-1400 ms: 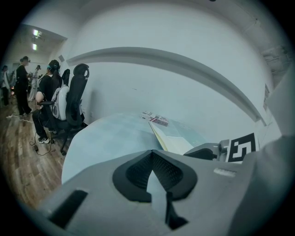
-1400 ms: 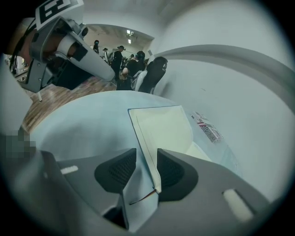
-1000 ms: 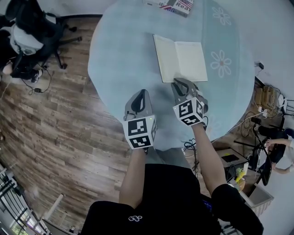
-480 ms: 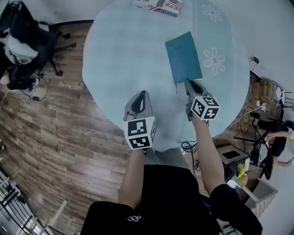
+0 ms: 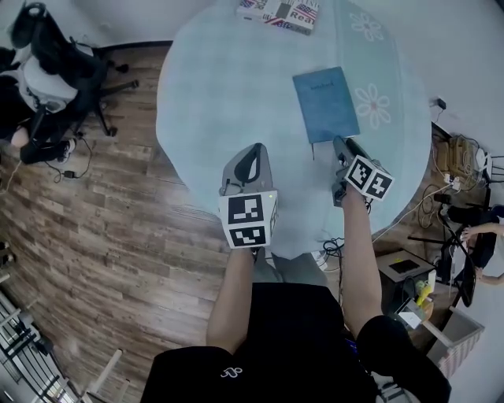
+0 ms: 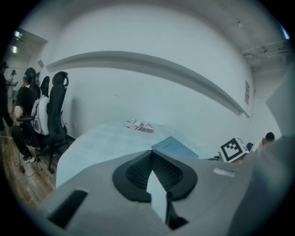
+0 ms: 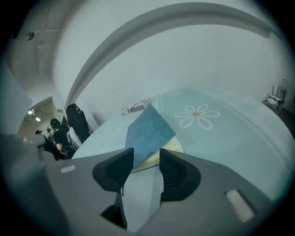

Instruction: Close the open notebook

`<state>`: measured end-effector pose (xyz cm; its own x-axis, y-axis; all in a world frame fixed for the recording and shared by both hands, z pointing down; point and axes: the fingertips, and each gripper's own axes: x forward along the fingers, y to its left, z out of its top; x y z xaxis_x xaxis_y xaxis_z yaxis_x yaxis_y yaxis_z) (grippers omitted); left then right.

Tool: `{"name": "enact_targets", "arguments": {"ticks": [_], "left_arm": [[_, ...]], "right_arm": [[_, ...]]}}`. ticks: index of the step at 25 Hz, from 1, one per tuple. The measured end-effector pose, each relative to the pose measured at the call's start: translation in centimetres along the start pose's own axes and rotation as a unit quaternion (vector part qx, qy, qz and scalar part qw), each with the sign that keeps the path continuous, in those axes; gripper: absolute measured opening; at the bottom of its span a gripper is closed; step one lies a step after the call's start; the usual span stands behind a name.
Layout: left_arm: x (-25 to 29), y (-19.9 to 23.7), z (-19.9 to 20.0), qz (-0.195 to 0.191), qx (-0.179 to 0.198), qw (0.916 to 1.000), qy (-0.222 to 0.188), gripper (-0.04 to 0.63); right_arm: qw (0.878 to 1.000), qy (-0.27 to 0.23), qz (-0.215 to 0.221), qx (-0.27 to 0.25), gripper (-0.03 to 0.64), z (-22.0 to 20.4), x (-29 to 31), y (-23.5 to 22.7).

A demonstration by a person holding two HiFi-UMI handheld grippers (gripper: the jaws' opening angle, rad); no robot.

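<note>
The round table (image 5: 213,94) bore the closed blue notebook (image 5: 326,104) right of centre. Forearms (image 5: 236,291) reached forward: left gripper (image 5: 253,149) shut, empty; right gripper (image 5: 344,142) with jaws just opened, the notebook's near corner between them, unpressed. Only the right gripper view showed cream page edges (image 7: 152,160).

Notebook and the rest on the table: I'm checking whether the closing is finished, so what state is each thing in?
notebook: closed, blue cover up, lying on the table.
right gripper: open, its jaws have just been opening; the notebook's corner is just ahead, not gripped.
left gripper: shut, nothing between the jaws.
flag-patterned book: closed, flat at the far edge.
</note>
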<state>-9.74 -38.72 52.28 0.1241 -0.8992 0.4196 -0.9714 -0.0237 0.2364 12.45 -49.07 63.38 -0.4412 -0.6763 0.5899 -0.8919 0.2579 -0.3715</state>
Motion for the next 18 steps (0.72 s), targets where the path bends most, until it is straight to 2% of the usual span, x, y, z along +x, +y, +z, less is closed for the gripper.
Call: {"name": "enact_targets", "arguments": {"ticks": [2, 5, 8, 11, 15, 16, 18], "left_arm": [[-0.3, 0.1, 2.2, -0.002, 0.010, 0.9997, -0.023, 0.003], [-1.9, -0.1, 6.2, -0.008, 0.036, 0.9975, -0.060, 0.003], [-4.1, -0.2, 10.4, -0.017, 0.065, 0.9927, -0.100, 0.003], [-6.4, -0.5, 14.0, -0.021, 0.089, 0.9861, -0.139, 0.003], [-8.5, -1.6, 17.3, -0.030, 0.120, 0.9745, -0.187, 0.003], [-8.7, -1.6, 17.7, -0.030, 0.125, 0.9728, -0.193, 0.003], [-8.7, -1.8, 17.9, -0.031, 0.129, 0.9714, -0.197, 0.003]], "right_arm": [[0.999, -0.049, 0.007, -0.006, 0.181, 2.4, -2.0, 1.3], [0.989, -0.127, 0.048, -0.057, 0.126, 6.3, -6.0, 5.5], [0.970, -0.200, 0.082, -0.114, 0.092, 10.3, -10.0, 10.8], [0.946, -0.265, 0.111, -0.154, 0.006, 13.9, -13.7, 15.4], [0.919, -0.315, 0.154, -0.178, 0.008, 16.2, -17.5, 18.8], [0.917, -0.315, 0.165, -0.180, 0.008, 16.1, -17.6, 19.5], [0.921, -0.293, 0.172, -0.192, 0.008, 15.6, -17.0, 20.1]]}}
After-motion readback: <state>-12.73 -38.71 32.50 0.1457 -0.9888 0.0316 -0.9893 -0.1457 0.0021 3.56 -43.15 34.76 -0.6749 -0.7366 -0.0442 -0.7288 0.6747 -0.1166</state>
